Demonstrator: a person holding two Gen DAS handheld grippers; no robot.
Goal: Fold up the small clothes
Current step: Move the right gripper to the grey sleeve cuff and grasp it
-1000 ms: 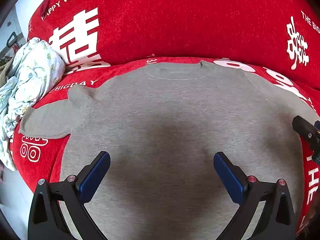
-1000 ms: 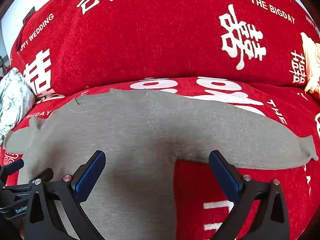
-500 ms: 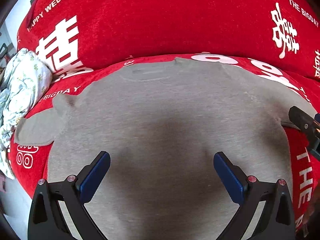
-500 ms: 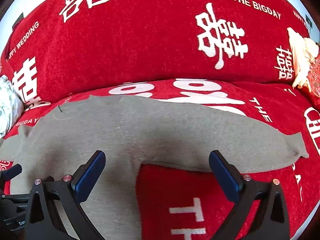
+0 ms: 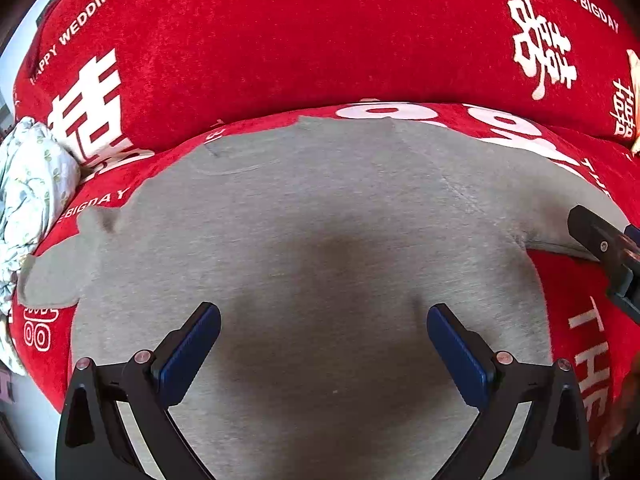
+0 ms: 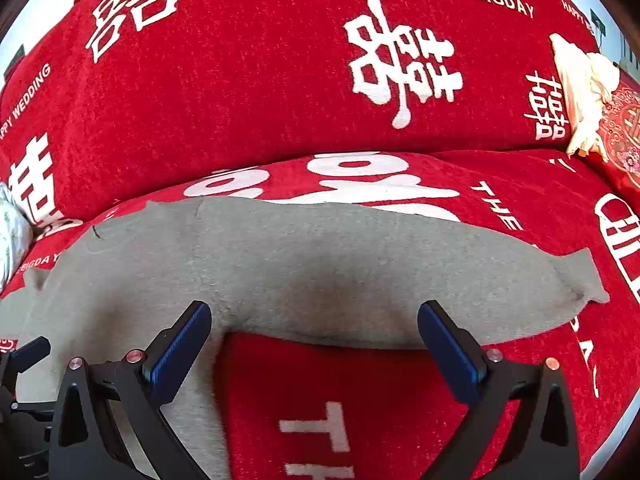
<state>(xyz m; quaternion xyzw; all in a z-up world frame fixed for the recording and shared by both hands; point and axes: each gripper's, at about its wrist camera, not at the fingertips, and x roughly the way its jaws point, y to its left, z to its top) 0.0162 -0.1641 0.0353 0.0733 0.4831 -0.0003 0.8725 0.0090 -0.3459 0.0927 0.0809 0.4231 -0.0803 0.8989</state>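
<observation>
At the far left a flowery cloth (image 5: 28, 184) sits bunched up, out of the way; next to it a grey top (image 5: 320, 240) lies flat on the red sofa (image 5: 320, 40) with both sleeves out, likely so it can be folded. The left gripper (image 5: 323, 344) hangs over its middle, wide open, holding nothing; the right gripper (image 6: 314, 344) hangs over the right sleeve (image 6: 440, 280), wide open and empty too, maybe to fold that in first.

Red sofa (image 6: 248, 92) w/ white lettering; pale wall (image 5: 16, 52) behind.
</observation>
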